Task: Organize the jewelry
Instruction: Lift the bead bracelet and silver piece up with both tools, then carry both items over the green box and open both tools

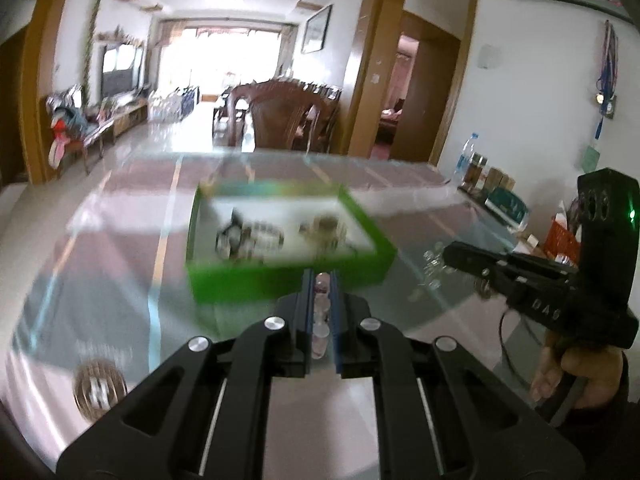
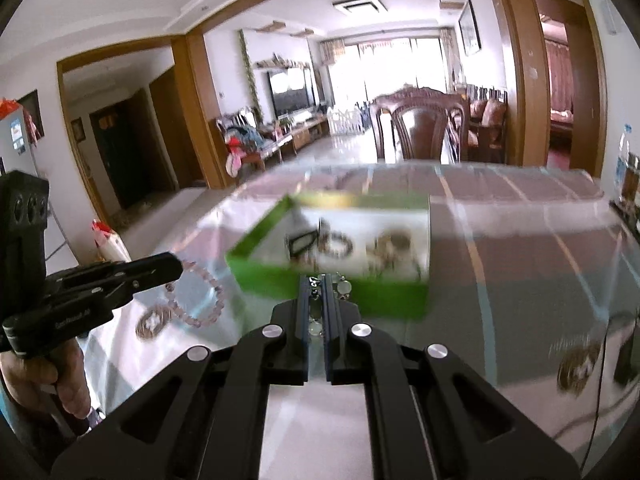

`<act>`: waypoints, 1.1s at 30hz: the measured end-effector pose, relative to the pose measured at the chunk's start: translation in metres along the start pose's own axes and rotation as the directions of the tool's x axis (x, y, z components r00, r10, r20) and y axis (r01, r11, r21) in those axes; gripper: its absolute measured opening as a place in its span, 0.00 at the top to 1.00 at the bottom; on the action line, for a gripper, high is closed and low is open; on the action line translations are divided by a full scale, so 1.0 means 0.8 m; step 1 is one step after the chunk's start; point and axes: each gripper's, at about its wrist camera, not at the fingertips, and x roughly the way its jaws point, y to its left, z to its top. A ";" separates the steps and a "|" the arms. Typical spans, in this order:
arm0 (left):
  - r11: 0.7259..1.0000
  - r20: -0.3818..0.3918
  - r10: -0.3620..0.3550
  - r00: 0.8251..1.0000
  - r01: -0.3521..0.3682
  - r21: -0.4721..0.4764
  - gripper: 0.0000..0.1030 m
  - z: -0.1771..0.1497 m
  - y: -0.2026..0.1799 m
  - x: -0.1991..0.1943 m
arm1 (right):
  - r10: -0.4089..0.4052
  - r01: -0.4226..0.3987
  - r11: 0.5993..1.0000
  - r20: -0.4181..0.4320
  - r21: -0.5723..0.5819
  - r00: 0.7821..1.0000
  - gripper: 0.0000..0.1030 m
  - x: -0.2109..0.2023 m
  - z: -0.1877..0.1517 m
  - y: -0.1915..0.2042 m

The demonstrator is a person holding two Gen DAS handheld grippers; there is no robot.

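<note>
Box (image 1: pixel 280 276) lies just ahead of both my jaws, long side facing me; left gripper (image 1: pixel 323 280) clamps a pink bracelet (image 2: pixel 200 300), right gripper (image 2: pixel 318 280) a pale beaded strand (image 2: pixel 342 286).

- Left gripper (image 1: pixel 323 280): matte black linkage arms, four round silver screw heads, slim parallel fingers with blue inner pads.
- Right gripper (image 2: pixel 318 284): same black build, four silver screw heads, blue-edged finger pads.
- Upright black camera housing (image 1: pixel 606 216) on the right unit: two round lenses, one green indicator light; pale lettering on the body below.
- Black cable (image 1: pixel 510 344) trailing under the right handle.
- Hand (image 2: pixel 44 376) on the left handle; blue sleeve edge beside it.
</note>
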 end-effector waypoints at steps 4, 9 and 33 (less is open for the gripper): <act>1.000 0.003 -0.021 1.000 0.021 0.018 0.92 0.072 0.002 0.038 | 0.019 -0.019 1.000 0.013 0.008 1.000 0.94 0.036 0.052 -0.010; 1.000 -0.062 0.016 0.998 -0.017 -0.005 0.92 0.114 0.021 0.112 | 0.028 -0.025 0.998 -0.053 0.064 0.998 0.94 0.112 0.081 -0.032; 0.953 -0.007 0.301 0.954 -0.301 0.033 0.04 -0.017 0.028 0.074 | -0.175 0.175 0.985 -0.026 0.005 0.984 0.03 0.075 -0.020 -0.046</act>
